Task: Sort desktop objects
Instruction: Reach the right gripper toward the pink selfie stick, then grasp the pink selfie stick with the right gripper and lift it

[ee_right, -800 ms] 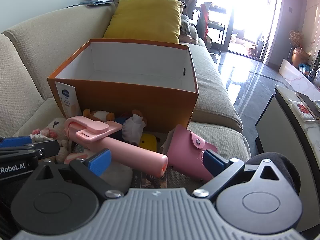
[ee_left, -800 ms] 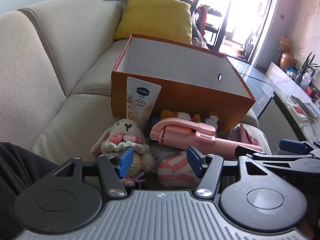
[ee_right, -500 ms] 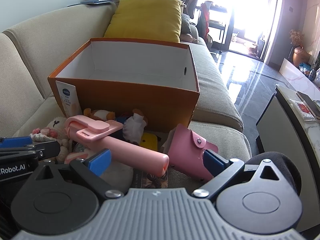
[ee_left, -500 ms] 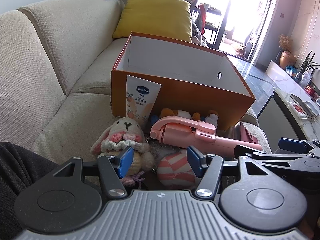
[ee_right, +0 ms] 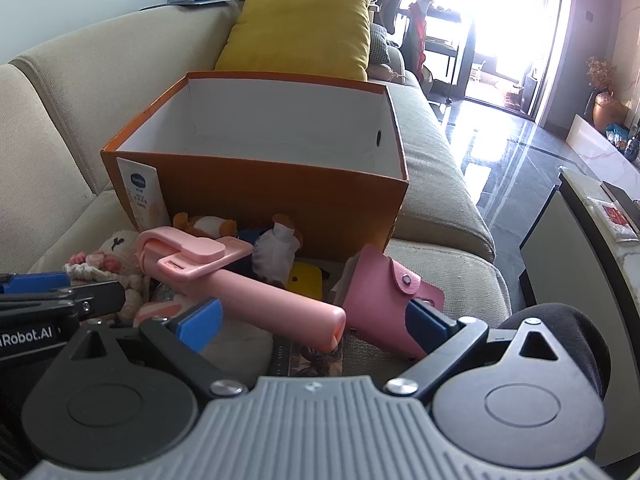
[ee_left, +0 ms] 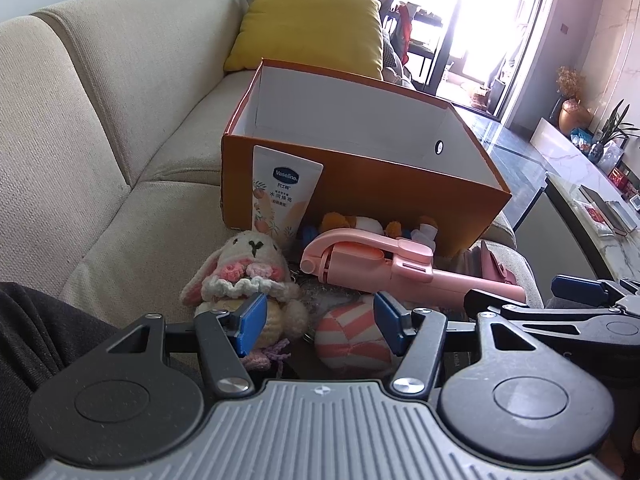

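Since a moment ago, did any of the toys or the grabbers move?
No, nothing visibly changed. The left gripper and right gripper hover open over the pile and hold nothing. The crochet bunny, the striped ball, the pink selfie stick, the pink pouch and the Vaseline tube leaning on the orange box lie where they were.

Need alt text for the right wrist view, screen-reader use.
An open right gripper hovers over clutter on a beige sofa: a pink selfie stick lies between its jaws, untouched, with a pink snap-button pouch at its right. Behind them stands an orange cardboard box, its white inside apparently empty, and a yellow cushion.
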Motion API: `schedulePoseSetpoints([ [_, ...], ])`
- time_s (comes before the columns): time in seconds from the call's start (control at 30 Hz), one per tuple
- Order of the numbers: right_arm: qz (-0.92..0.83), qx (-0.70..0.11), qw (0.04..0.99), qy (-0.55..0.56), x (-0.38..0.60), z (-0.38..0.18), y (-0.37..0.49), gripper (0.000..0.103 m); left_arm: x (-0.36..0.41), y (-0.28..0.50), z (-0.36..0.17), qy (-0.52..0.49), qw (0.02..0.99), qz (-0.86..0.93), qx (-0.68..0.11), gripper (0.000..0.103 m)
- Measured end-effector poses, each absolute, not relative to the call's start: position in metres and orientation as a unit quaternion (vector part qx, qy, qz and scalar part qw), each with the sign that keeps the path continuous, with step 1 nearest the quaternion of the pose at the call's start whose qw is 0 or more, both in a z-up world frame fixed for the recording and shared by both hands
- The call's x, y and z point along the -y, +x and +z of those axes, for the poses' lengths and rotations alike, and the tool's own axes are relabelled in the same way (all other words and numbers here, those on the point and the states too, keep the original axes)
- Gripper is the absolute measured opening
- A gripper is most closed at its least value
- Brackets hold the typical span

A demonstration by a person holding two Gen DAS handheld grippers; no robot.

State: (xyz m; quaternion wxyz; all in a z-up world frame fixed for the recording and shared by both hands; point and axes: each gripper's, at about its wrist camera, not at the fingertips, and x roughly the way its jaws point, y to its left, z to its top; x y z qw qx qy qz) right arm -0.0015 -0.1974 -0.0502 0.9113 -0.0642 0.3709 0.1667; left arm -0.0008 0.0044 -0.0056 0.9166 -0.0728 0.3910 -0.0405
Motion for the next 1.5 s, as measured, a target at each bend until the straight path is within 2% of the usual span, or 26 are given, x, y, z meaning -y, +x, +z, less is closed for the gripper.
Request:
schedulePoseSetpoints([
  [0.17,0.202,-0.376,0.901,-0.074,0.192,-0.048,0.003,0.082,-0.016,0.003,-0.006,-0.080,0.911,-0.036,-0.404,0.066],
  [0.37,0.265,-0.382,0.879,-0.108,0.172,-0.041,0.016,0.069,-0.033,0.021,-0.004,-0.071,0.902,-0.025,-0.425,0.064],
  [0.5,0.305,-0.382,0.859,-0.149,0.154,-0.044,0.015,0.066,-0.040,0.031,-0.007,-0.079,0.895,-0.022,-0.438,0.064],
  [0.73,0.342,-0.324,0.849,-0.240,0.132,-0.041,0.003,0.065,-0.048,0.038,-0.016,-0.084,0.886,-0.009,-0.456,0.064],
  [0.8,0.343,-0.314,0.846,-0.260,0.128,-0.042,0.004,0.059,-0.051,0.039,-0.017,-0.091,0.885,-0.006,-0.457,0.064],
  [0.97,0.352,-0.313,0.832,-0.292,0.119,-0.044,0.009,0.037,-0.057,0.037,-0.017,-0.100,0.882,-0.003,-0.461,0.064],
  [1.03,0.351,-0.304,0.831,-0.306,0.118,-0.043,0.007,0.033,-0.058,0.038,-0.018,-0.103,0.881,-0.002,-0.462,0.064],
  [1.23,0.361,-0.292,0.825,-0.324,0.114,-0.048,0.010,0.035,-0.055,0.041,-0.019,-0.102,0.881,-0.008,-0.461,0.064],
  [1.3,0.361,-0.288,0.825,-0.327,0.114,-0.047,0.009,0.033,-0.055,0.040,-0.019,-0.102,0.881,-0.010,-0.462,0.064],
  [1.37,0.360,-0.279,0.827,-0.329,0.116,-0.044,0.008,0.024,-0.054,0.039,-0.019,-0.101,0.881,-0.011,-0.462,0.064],
  [1.5,0.355,-0.274,0.832,-0.327,0.126,-0.031,0.017,0.012,-0.053,0.041,-0.017,-0.099,0.882,-0.011,-0.460,0.064],
])
